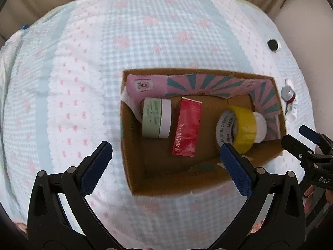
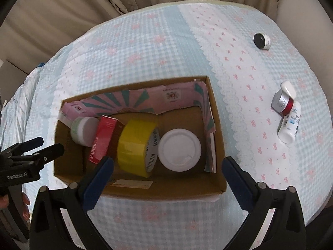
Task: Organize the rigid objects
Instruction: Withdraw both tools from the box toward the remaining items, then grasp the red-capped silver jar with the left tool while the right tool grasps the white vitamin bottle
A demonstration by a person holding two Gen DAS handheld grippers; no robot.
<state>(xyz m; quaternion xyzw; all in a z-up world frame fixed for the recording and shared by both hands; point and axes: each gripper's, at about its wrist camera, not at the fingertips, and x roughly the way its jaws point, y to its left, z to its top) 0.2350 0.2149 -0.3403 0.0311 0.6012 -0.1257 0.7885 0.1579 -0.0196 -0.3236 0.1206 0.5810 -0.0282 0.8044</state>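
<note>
Right wrist view: cardboard box (image 2: 216, 145) sits just ahead of both tongs, already holding a green jar (image 2: 82, 131), red carton (image 2: 103, 139), yellow tape roll (image 2: 135, 148) and white-lidded tub (image 2: 179, 150). Three items are outside the box, all to its right: silver-red jar (image 2: 281, 103) touching a white bottle (image 2: 290, 123), bottle's long axis running toward/away from cam, plus a small black-lidded pot (image 2: 261, 41) farther back. Right gripper (image 2: 166, 166) is nearer, fingers spread, empty; left gripper (image 1: 166, 152) also spread, empty, over box's left part. Surface is a soft gingham bedspread (image 2: 145, 52), curtains (image 2: 83, 4) behind.
</note>
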